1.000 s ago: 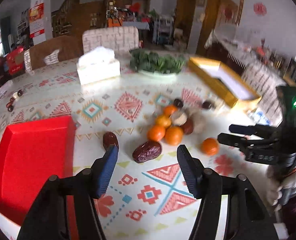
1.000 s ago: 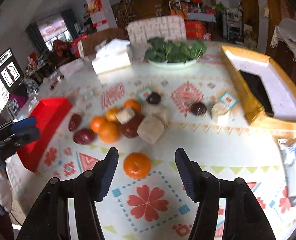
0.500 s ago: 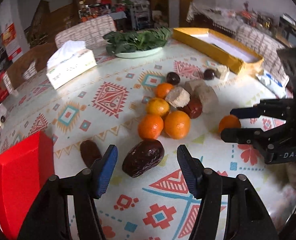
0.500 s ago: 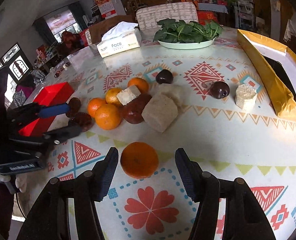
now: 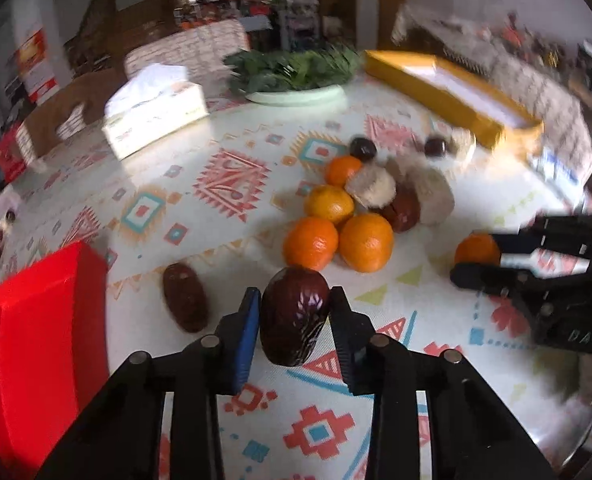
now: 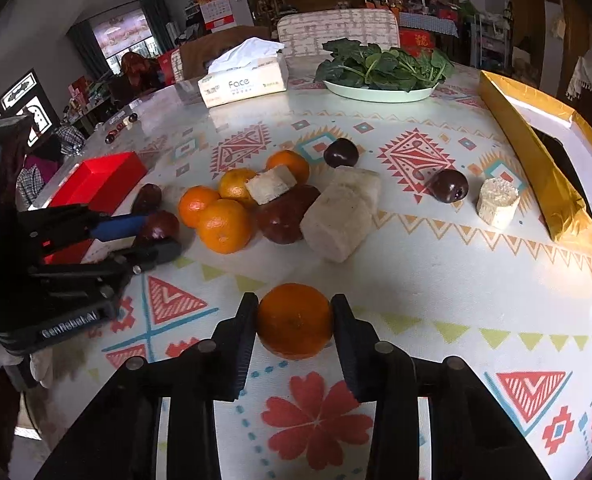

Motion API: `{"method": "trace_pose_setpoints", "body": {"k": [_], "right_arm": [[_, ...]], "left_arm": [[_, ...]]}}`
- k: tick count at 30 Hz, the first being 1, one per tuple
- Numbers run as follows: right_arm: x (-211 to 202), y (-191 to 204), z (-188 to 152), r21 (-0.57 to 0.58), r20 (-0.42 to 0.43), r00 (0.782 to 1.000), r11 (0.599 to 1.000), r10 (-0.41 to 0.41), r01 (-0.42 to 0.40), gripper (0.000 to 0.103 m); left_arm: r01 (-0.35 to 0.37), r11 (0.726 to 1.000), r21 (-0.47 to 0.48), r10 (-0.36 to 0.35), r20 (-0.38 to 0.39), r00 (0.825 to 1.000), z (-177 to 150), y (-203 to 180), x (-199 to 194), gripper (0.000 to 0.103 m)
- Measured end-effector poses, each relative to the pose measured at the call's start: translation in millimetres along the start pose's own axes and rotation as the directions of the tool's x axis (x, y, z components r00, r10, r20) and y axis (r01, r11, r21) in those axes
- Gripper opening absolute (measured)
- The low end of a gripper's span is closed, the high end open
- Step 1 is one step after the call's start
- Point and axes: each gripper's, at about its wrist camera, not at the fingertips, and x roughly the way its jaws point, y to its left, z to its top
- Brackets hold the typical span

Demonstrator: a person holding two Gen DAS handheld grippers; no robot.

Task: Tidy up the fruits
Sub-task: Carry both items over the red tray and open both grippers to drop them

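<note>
Left tongs (image 5: pixel 293 322) clamped a soft, wrinkled dark-red date (image 5: pixel 294 316) mid-body, lower centre; right tongs (image 6: pixel 293 322) pinched a firm round orange mandarin (image 6: pixel 294 321) at its widest girth.

Red box (image 5: pixel 35 344) cut off leftward

A dark red, wrinkled date (image 5: pixel 294 314) stands lengthwise at lower centre of the left wrist view. A second date (image 5: pixel 185 301) lies to its left, near the red box. In the right wrist view a lone orange (image 6: pixel 294 320) sits at lower centre. The cluster of oranges (image 6: pixel 223 222) fills mid-frame, touching pale cut chunks (image 6: pixel 342 216), possibly sugarcane. Two dark round plums (image 6: pixel 340 152) lie toward the upper right.
</note>
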Motion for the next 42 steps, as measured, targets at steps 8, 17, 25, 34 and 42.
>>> {"method": "trace_pose_setpoints", "body": {"k": [8,17,25,34,42], "right_arm": [[-32,46,13,-0.045,0.058,0.993,0.994,0.099,-0.097,0.041],[-6,185,49,-0.204,-0.002,0.951,0.931,0.308,-0.302,0.041],[49,303,46,-0.349,-0.086,0.950,0.885,0.299,-0.310,0.041],[100,333,35,-0.388,-0.123,0.967,0.886,0.223,-0.254,0.041],[91,334,36,-0.377,-0.086,0.966,0.889,0.244,-0.258,0.068]], "left_arm": [[-0.016,0.962,-0.274,0.060,0.154,0.986,-30,63,-87,0.033],[-0.204,0.826,-0.526,0.310,0.119,0.943,-99,175,-147,0.033],[-0.255,0.735,-0.629,0.345,0.023,0.938,-142,240,-140,0.033],[-0.248,0.716,-0.653,0.317,-0.013,0.948,-153,258,-120,0.033],[-0.234,0.710,-0.665,0.317,0.005,0.948,-153,251,-129,0.048]]}}
